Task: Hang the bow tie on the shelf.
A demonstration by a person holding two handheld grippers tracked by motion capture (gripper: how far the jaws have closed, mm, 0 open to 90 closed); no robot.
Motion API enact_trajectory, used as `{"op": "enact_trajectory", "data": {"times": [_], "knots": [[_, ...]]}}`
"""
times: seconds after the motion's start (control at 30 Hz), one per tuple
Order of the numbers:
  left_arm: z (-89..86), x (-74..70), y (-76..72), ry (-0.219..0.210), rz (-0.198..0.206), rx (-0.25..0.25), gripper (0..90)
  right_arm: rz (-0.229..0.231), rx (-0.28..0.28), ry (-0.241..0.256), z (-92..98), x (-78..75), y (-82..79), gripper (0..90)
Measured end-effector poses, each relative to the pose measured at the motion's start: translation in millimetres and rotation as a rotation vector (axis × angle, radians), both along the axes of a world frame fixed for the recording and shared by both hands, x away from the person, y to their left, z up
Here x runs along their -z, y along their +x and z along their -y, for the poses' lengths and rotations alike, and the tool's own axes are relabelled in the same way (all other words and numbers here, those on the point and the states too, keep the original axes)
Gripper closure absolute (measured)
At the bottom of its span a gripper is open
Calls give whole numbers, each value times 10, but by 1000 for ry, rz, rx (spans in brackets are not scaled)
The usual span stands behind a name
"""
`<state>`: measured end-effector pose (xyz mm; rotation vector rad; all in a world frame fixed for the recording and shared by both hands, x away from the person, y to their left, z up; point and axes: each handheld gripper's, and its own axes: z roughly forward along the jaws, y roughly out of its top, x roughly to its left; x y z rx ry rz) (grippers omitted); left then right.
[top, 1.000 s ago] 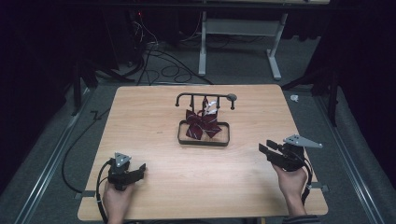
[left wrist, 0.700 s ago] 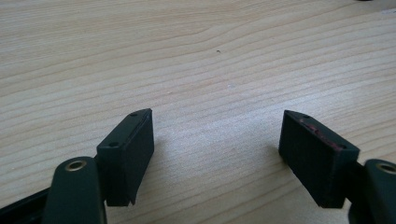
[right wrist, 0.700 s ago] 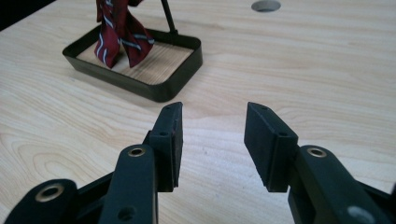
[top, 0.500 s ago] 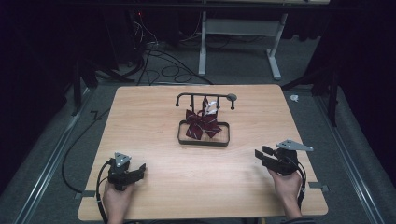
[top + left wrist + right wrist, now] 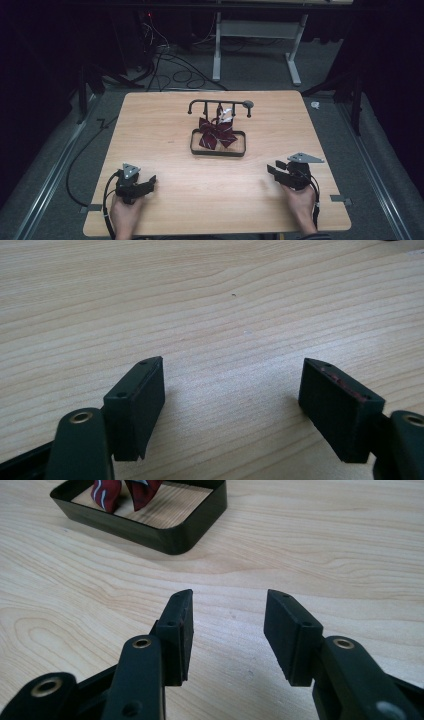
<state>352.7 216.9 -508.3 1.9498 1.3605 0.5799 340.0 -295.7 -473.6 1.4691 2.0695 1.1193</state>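
I kept left gripper [image 5: 150, 181] low over wooden table [image 5: 165, 135], jaws wide apart, nothing between. Striped red bow [image 5: 216, 133] sat in black tray [image 5: 218, 151] under small rack [image 5: 220, 105], mid table. I held right gripper [image 5: 272, 169] near front right, jaws partly apart, nothing between.

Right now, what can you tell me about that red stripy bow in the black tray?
The dark red bow with thin white stripes looks like soft fabric, with two spread loops and a knot in the middle. It sits inside the low black rounded-rectangle tray near the middle of the wooden table, leaning up toward the black metal hook rack behind it. A small white tag or strap sits at its top. Whether it hangs from the rack is hard to tell. Neither gripper touches it.
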Motion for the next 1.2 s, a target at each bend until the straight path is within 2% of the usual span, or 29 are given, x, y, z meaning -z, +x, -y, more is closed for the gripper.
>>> {"op": "enact_trajectory", "data": {"times": [0.13, 0.5, 0.67, 0.83, 0.97, 1.2], "knots": [[-2, -1, 0, 2, -1, 1, 269, -6, -3, -3, -11, 32, 9, 559], [0, 0, 0, 0, 0, 0, 269, -37, 9, -87, -95, 194, 50, 539], [0, 0, 0, 0, 0, 0, 269, -45, 17, -107, -115, 236, 60, 518], [0, 0, 0, 1, 0, 0, 269, -25, 23, -128, -124, 272, 44, 482], [0, 0, -1, 0, 0, 0, 269, -6, 19, -182, -171, 282, 28, 428], [-10, 0, -4, -7, 0, -2, 269, -11, 19, -176, -167, 284, 32, 409]]}}
